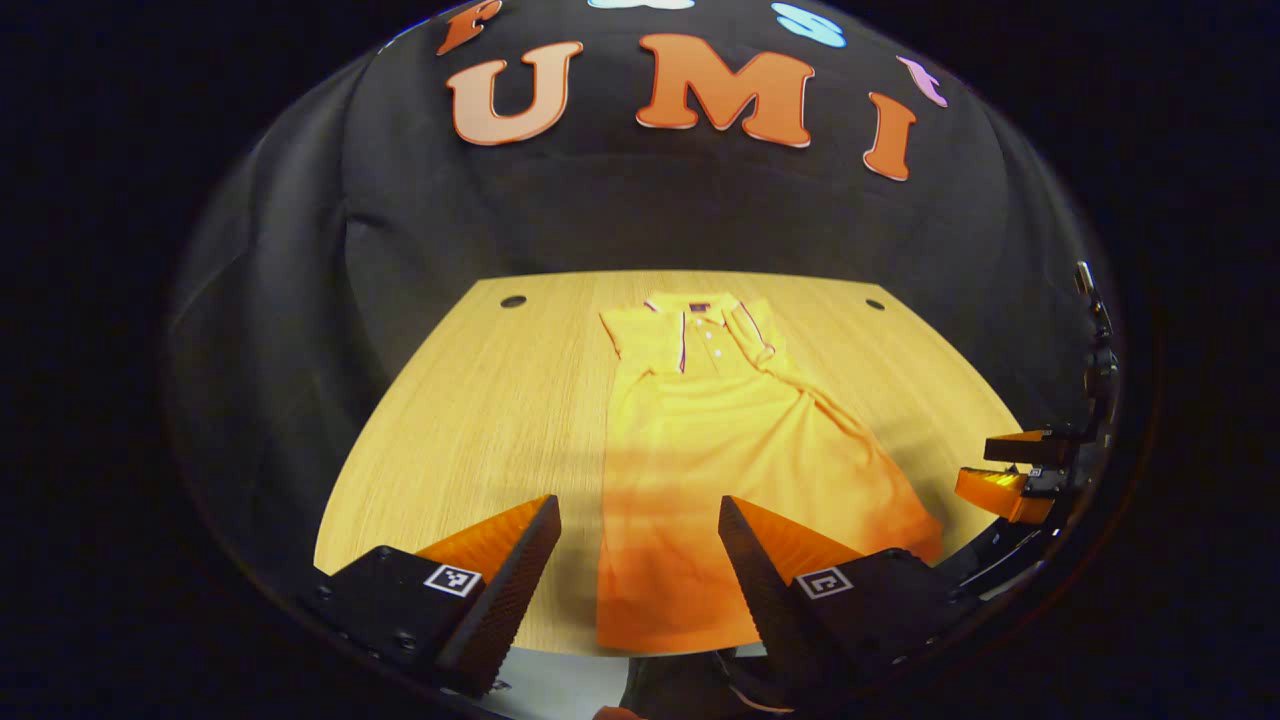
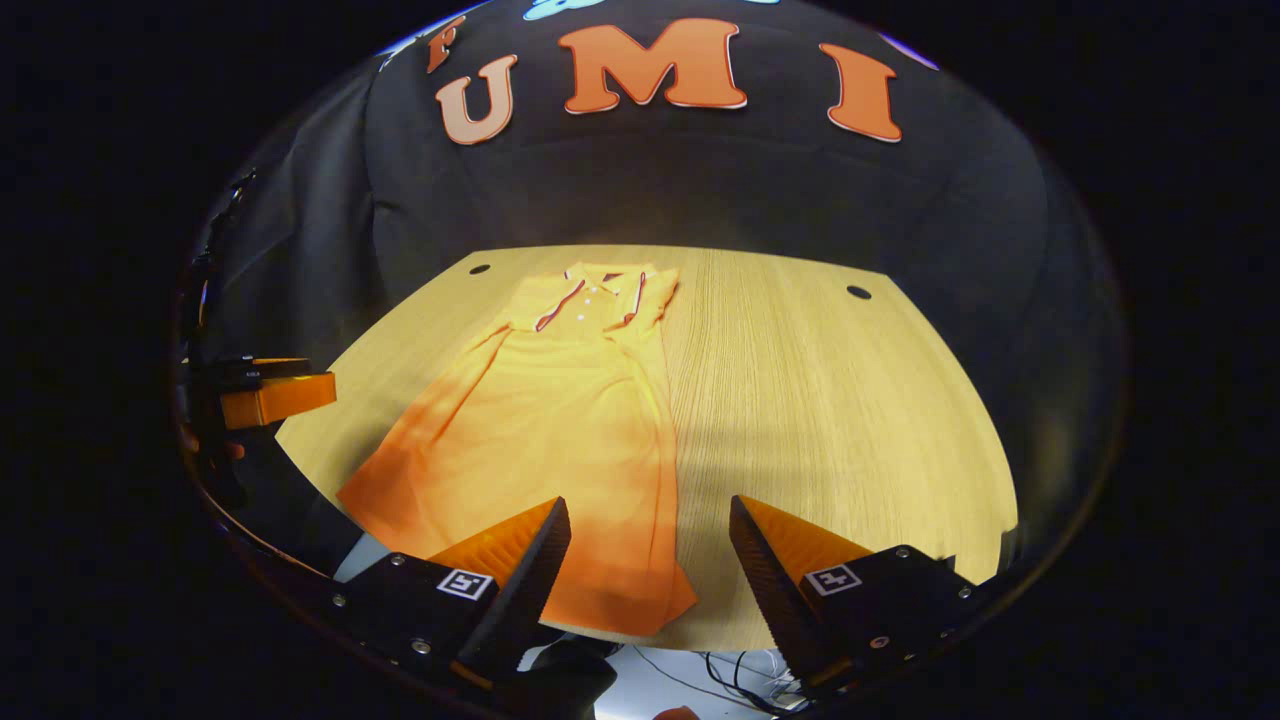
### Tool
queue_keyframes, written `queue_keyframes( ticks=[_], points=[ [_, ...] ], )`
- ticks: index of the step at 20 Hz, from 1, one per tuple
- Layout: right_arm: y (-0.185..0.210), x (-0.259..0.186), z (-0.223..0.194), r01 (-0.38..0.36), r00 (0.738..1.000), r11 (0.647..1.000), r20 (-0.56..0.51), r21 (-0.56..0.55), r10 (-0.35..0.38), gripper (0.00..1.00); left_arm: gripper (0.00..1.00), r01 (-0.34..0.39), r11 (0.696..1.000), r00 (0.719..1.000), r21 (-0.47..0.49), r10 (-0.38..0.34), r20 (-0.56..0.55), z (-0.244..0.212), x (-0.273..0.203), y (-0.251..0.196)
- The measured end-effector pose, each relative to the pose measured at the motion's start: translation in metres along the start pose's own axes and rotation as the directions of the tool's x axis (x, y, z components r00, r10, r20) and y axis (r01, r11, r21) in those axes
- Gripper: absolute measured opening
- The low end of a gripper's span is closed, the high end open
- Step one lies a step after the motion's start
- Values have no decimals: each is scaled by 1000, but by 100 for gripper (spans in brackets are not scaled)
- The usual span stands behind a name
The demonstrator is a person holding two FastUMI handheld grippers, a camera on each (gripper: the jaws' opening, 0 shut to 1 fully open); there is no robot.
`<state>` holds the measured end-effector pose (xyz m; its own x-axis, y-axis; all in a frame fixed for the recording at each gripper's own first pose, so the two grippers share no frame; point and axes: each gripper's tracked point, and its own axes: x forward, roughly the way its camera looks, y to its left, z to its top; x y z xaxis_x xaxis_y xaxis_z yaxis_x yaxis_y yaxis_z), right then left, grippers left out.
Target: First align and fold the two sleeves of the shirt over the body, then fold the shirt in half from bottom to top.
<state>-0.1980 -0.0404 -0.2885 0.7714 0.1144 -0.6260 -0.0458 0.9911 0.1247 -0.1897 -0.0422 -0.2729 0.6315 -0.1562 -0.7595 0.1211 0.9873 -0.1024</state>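
An orange-yellow polo shirt [image 1: 720,440] lies flat on the wooden table [image 1: 480,420], collar toward the far wall, hem at the near edge. Both sleeves lie folded in over the body. My left gripper [image 1: 640,515] hovers open above the hem's left corner, nothing between its fingers. In the right gripper view the same shirt [image 2: 560,420] stretches away from the near edge, and my right gripper [image 2: 650,515] hangs open above the hem's right corner. The right gripper [image 1: 1015,470] also appears at the far right of the left gripper view; the left gripper [image 2: 265,390] appears at the left of the right gripper view.
The table's near edge [image 2: 700,640] runs just under both grippers, with floor and cables [image 2: 740,680] below it. Two small dark holes [image 1: 513,301] [image 1: 875,304] mark the table's far corners. Bare wood [image 2: 830,400] lies on both sides of the shirt.
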Motion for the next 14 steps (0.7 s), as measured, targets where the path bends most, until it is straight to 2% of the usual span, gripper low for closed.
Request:
queue_keyframes(
  ticks=[4, 8, 14],
  points=[
    [2, 14, -29, 0, 995, 1000, -95, 20, 2, 98, 98, 17, 1000, 992, -4, -18, -128, -43, 37, 9],
    [1, 23, -62, 7, 981, 999, -195, 43, 1, 98, 100, 15, 1000, 969, -22, -20, -246, -77, 55, 14],
    [4, 33, -88, -7, 959, 999, -282, 49, 20, 98, 99, 14, 997, 915, -78, -44, -402, -118, 77, 17]
  ],
)
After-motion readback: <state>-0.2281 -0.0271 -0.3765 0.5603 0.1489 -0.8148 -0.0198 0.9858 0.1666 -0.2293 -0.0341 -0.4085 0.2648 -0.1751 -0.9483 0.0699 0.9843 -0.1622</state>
